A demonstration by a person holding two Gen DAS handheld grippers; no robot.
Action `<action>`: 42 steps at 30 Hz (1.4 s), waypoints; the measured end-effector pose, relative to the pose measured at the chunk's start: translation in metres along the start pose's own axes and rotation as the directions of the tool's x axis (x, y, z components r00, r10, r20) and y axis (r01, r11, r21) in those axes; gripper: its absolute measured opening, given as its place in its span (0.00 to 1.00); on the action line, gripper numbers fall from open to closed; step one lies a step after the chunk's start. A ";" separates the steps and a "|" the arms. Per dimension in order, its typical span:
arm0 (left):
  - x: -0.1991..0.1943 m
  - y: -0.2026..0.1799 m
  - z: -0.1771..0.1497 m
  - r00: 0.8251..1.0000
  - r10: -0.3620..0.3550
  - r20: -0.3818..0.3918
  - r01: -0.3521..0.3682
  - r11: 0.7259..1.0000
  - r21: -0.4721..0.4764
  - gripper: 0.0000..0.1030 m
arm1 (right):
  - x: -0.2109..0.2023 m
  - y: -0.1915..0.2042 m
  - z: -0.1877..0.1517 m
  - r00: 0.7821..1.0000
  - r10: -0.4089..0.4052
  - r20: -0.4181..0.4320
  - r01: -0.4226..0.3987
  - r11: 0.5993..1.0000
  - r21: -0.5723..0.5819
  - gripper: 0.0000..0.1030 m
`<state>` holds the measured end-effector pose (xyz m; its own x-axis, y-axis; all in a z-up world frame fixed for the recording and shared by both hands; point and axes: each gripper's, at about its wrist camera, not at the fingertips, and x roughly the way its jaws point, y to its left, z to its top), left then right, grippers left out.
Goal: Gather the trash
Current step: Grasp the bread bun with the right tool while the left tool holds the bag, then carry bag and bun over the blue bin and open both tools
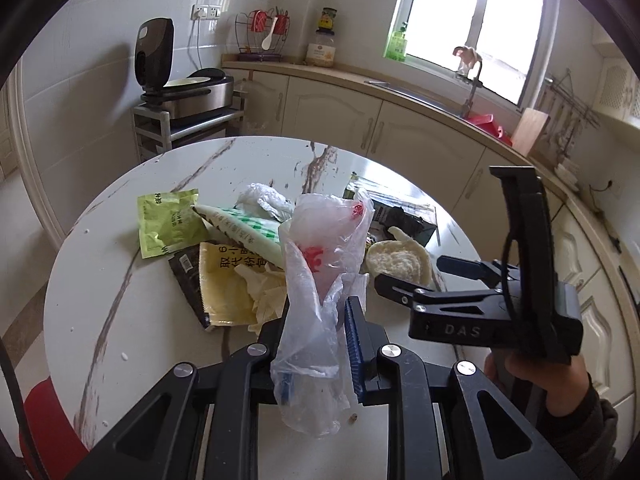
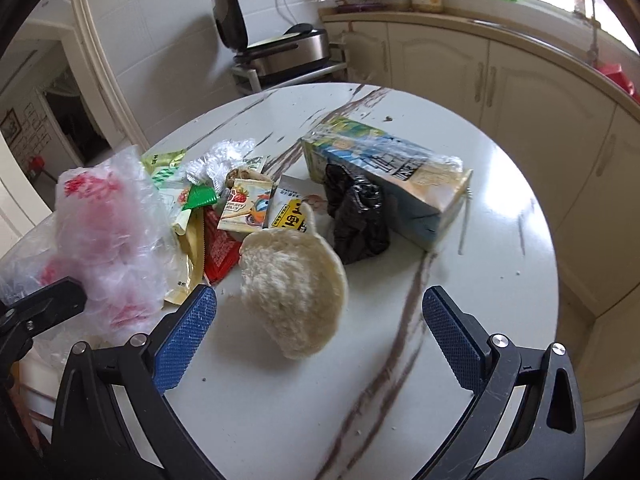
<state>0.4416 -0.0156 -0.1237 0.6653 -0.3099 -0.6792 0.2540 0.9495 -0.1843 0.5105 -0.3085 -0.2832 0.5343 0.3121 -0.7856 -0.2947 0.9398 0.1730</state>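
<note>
Round marble table (image 2: pixel 500 240), trash bunched left of centre; bare tabletop runs along the near edge and the whole right side, far rim also bare.

Left gripper (image 1: pixel 316 312) pinches a clear plastic bag (image 1: pixel 320 280) with red print, its fingers pressed together on the film. The bag is held up off the table, long axis roughly vertical, loose end hanging near the camera. In the right wrist view the same bag (image 2: pixel 108 232) sits at the far left.

Behind it on the table: green sachet (image 1: pixel 168 224) flat at left, yellow packet (image 1: pixel 228 280) nearer, white crumpled wrap (image 1: pixel 260 196) farther back.

Centre: pale round foam-like piece (image 2: pixel 296 296), lying between the fingers of the right gripper (image 2: pixel 320 328), which is spread wide and touches nothing. The piece tilts, one edge lifted, a narrow tab pointing far.

Just beyond it a black crumpled bag (image 2: pixel 356 216) touches a drink carton (image 2: pixel 384 176). The carton lies on its side, long axis running far-left to near-right.

Cabinets (image 2: pixel 520 92) curve behind the table on the right, well apart.
</note>
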 end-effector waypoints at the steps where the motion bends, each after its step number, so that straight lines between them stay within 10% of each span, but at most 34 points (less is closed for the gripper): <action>1: -0.004 0.002 -0.004 1.000 -0.002 0.000 0.002 1.000 0.001 0.17 | 0.003 0.000 0.001 1.000 0.024 -0.005 -0.024 1.000 0.003 0.87; 3: -0.020 0.006 -0.016 1.000 -0.010 -0.002 0.010 1.000 -0.005 0.17 | 0.007 0.000 0.000 0.998 0.061 -0.010 -0.061 0.998 0.023 0.48; 13: -0.061 -0.024 -0.023 0.997 -0.072 0.033 0.070 0.997 0.038 0.16 | -0.058 -0.010 -0.030 0.983 0.122 0.136 -0.133 0.988 0.073 0.45; 23: -0.070 -0.144 -0.037 0.980 -0.201 -0.006 0.197 0.953 0.230 0.14 | -0.158 -0.084 -0.098 0.963 -0.012 0.268 -0.054 0.970 0.238 0.45; 31: 0.015 -0.255 -0.073 0.946 -0.237 -0.220 0.305 0.879 0.367 0.15 | -0.166 -0.186 -0.191 0.971 -0.200 0.132 0.120 0.882 0.455 0.46; 42: 0.167 -0.333 -0.116 0.896 -0.099 -0.433 0.319 0.820 0.474 0.26 | -0.084 -0.275 -0.257 0.984 -0.167 -0.067 0.172 0.763 0.623 0.46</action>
<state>0.3867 -0.3774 -0.2582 0.2673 -0.3498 -0.8979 0.7540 0.6562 -0.0312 0.3432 -0.6293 -0.4172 0.5219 0.1407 -0.8413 0.3604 0.8575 0.3670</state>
